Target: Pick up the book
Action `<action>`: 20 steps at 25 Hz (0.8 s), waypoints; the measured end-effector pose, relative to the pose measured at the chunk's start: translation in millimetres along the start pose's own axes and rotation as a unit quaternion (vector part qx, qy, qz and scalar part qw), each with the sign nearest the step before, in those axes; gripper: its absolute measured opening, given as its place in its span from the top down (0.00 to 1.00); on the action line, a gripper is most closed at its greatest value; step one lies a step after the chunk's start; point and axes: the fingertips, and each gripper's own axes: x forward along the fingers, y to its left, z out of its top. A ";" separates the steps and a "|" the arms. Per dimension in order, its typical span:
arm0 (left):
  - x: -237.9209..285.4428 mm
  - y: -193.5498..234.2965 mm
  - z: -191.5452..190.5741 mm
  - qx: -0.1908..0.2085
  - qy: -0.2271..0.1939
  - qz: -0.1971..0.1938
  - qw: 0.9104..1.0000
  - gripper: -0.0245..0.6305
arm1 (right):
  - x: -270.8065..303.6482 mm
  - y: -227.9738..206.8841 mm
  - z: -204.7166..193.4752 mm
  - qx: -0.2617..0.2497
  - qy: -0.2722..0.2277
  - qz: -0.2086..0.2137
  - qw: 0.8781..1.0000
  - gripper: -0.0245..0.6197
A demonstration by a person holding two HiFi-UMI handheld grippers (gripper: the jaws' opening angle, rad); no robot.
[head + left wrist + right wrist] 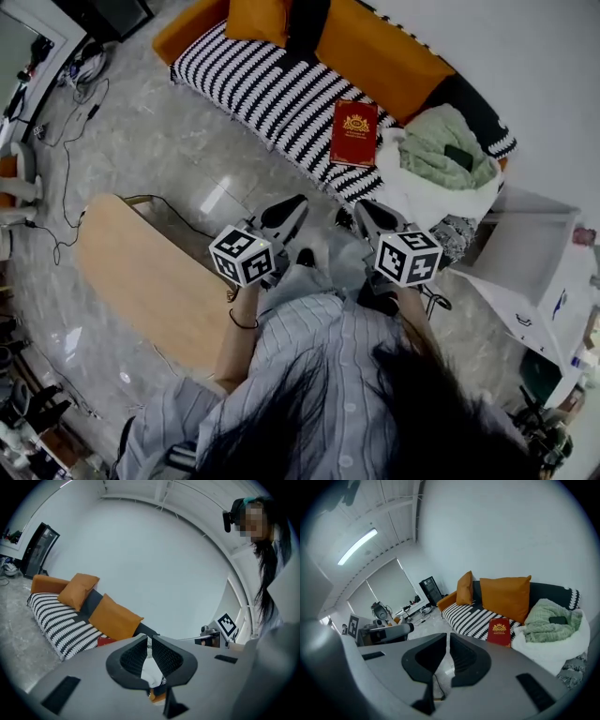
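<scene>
Both the left gripper (294, 207) and the right gripper (365, 212) have their jaws pressed together on nothing, side by side short of the sofa (251, 86). The one book (354, 133), dark red with a gold crest on its cover, lies flat on the sofa's striped seat, just beside one green blanket (448, 150) and below two orange cushions (506, 597). The right gripper view shows the whole cover, the left gripper view only a red sliver.
</scene>
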 end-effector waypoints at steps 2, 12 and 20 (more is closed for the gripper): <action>16.9 8.0 2.8 -0.007 0.001 0.005 1.000 0.93 | 4.3 -20.4 4.5 -0.006 0.010 -0.010 1.000 0.91; 137.6 18.6 18.1 -0.017 0.028 -0.014 0.999 0.93 | 37.8 -128.6 53.4 0.027 0.027 -0.028 0.999 0.91; 209.4 39.9 9.6 -0.021 0.067 0.003 0.998 0.93 | 74.3 -209.7 74.9 0.043 0.048 -0.034 0.997 0.91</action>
